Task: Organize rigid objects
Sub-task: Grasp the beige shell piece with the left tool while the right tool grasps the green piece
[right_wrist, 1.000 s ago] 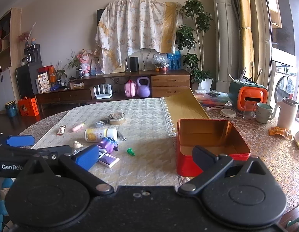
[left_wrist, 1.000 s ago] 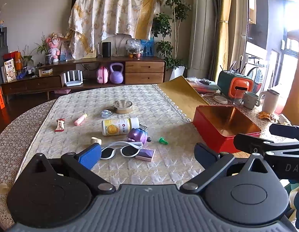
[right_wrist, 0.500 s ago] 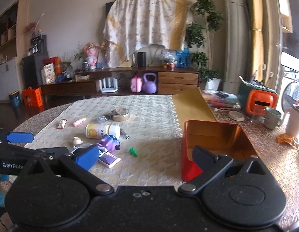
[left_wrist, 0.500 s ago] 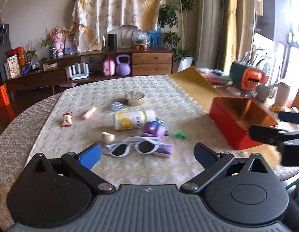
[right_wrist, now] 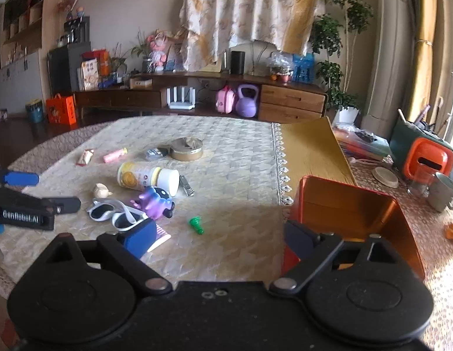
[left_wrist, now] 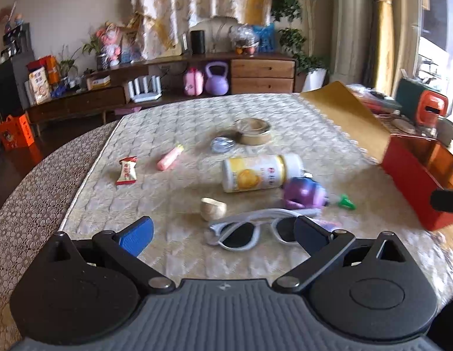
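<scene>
Small objects lie on the quilted cloth: white sunglasses (left_wrist: 249, 225), a purple toy (left_wrist: 303, 193), a yellow-labelled bottle (left_wrist: 261, 172) on its side, a green peg (left_wrist: 346, 201), a shell (left_wrist: 213, 207), a tape roll (left_wrist: 254, 131), a pink tube (left_wrist: 169, 158) and a red candy (left_wrist: 127, 171). An open red tin box (right_wrist: 352, 213) stands at the right. My left gripper (left_wrist: 223, 234) is open and empty, just short of the sunglasses. My right gripper (right_wrist: 217, 234) is open and empty, between the objects and the box.
A gold lid (right_wrist: 311, 149) leans behind the box. Mugs (right_wrist: 441, 191) and an orange-green holder (right_wrist: 425, 158) stand at the far right. A nail clipper (right_wrist: 187, 185) lies by the bottle. The table edge curves at the left.
My left gripper has moved forward and left toward the sunglasses. My right gripper has moved forward and closer to the table; both stay open.
</scene>
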Demonstrator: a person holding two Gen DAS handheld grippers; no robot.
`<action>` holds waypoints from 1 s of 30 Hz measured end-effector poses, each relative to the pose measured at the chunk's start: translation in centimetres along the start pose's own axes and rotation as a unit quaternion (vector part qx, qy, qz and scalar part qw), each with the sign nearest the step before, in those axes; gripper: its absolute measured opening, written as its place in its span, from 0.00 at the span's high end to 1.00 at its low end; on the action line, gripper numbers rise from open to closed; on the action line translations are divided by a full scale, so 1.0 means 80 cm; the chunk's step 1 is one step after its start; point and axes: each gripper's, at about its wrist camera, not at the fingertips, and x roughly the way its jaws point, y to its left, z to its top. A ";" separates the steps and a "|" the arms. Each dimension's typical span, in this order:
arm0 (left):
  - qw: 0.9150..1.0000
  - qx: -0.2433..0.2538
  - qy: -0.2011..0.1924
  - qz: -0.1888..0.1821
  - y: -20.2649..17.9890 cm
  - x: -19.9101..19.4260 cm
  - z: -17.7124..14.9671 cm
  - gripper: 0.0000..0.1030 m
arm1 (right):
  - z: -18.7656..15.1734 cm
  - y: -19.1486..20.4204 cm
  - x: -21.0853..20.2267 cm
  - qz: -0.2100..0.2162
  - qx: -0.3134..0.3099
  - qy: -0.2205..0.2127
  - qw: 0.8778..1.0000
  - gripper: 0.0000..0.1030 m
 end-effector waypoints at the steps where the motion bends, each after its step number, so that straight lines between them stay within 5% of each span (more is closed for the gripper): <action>1: 1.000 -0.005 0.003 0.003 0.005 0.007 0.002 0.00 | 0.001 0.000 0.007 -0.001 -0.005 0.004 1.000 0.12; 12: 0.998 -0.024 0.036 0.035 0.039 0.080 0.014 0.01 | 0.006 0.014 0.089 0.015 -0.041 0.049 0.998 0.23; 21: 0.999 -0.004 0.041 0.024 0.034 0.106 0.016 0.13 | 0.006 0.012 0.139 0.027 -0.028 0.083 0.996 0.41; 30: 0.999 0.011 0.049 -0.006 0.031 0.119 0.016 0.39 | 0.006 0.007 0.160 0.039 -0.010 0.107 0.993 0.58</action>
